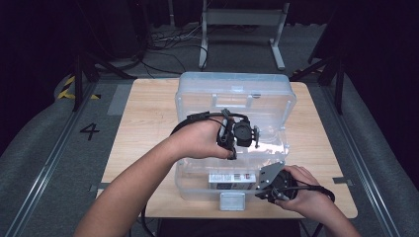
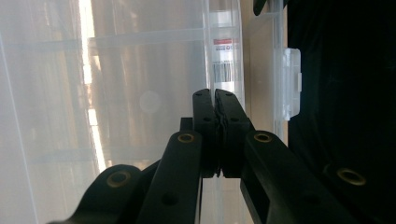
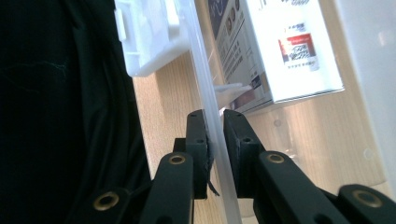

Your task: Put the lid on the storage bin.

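Gripping the near rim of the clear plastic bin (image 1: 236,94), the right gripper (image 1: 269,187) has its jaws clamped on that thin wall, probably to steady or lift the near-right corner. The left gripper (image 1: 232,136) hovers over the bin's middle, jaws pressed together on nothing. A white boxed item (image 1: 232,180) lies inside against the near wall, and the bin's latch (image 1: 232,201) hangs outside.

The right gripper view shows the wall (image 3: 205,100) squeezed between the pads, which the high view can't; the left gripper view shows the closed tips.
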`<action>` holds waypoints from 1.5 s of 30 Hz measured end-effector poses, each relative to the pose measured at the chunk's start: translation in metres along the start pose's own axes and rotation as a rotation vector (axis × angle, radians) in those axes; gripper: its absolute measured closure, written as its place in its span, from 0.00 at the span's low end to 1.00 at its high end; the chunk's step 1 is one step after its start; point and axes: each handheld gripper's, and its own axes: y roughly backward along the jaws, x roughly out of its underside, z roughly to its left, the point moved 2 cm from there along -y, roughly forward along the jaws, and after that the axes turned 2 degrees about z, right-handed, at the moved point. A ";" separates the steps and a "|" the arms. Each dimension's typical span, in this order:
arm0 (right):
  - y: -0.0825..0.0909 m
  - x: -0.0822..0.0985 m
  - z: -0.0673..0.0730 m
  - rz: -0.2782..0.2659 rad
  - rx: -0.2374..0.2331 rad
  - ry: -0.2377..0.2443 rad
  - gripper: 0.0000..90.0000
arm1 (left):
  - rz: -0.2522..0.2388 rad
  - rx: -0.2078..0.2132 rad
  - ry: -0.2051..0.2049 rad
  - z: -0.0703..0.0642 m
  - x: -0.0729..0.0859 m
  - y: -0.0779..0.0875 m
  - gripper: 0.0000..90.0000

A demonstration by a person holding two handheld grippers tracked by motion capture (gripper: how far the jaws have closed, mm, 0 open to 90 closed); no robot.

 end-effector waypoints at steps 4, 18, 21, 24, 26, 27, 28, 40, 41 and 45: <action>0.006 0.001 0.000 -0.007 -0.002 -0.001 0.91 | -0.004 0.008 0.010 0.000 0.000 0.000 0.97; 0.039 -0.004 0.000 -0.103 0.006 0.018 0.86 | -0.016 0.009 0.024 0.000 0.002 0.000 0.97; 0.049 -0.002 -0.002 -0.141 0.000 -0.005 0.86 | -0.018 0.011 0.031 0.001 0.002 0.000 0.97; 0.056 0.001 -0.005 -0.168 0.005 -0.027 0.88 | -0.018 0.011 0.031 0.001 0.003 0.000 0.97; 0.060 0.003 -0.006 -0.174 0.014 -0.030 0.88 | -0.020 0.013 0.030 0.001 0.003 0.000 0.97; 0.061 0.003 -0.006 -0.182 0.011 -0.032 0.88 | -0.023 0.010 0.030 0.001 0.003 0.000 0.97; 0.063 0.003 -0.006 -0.192 0.014 -0.035 0.90 | -0.019 0.014 0.028 0.001 0.003 0.000 0.97; 0.079 0.003 -0.013 -0.276 0.026 -0.120 0.99 | -0.042 0.016 0.025 -0.001 0.005 -0.002 0.96; 0.081 0.004 -0.014 -0.292 0.029 -0.135 1.00 | -0.042 0.017 0.023 -0.001 0.005 -0.001 0.96; 0.087 0.007 -0.020 -0.343 0.074 -0.178 1.00 | -0.040 0.019 0.027 -0.002 0.005 -0.002 0.96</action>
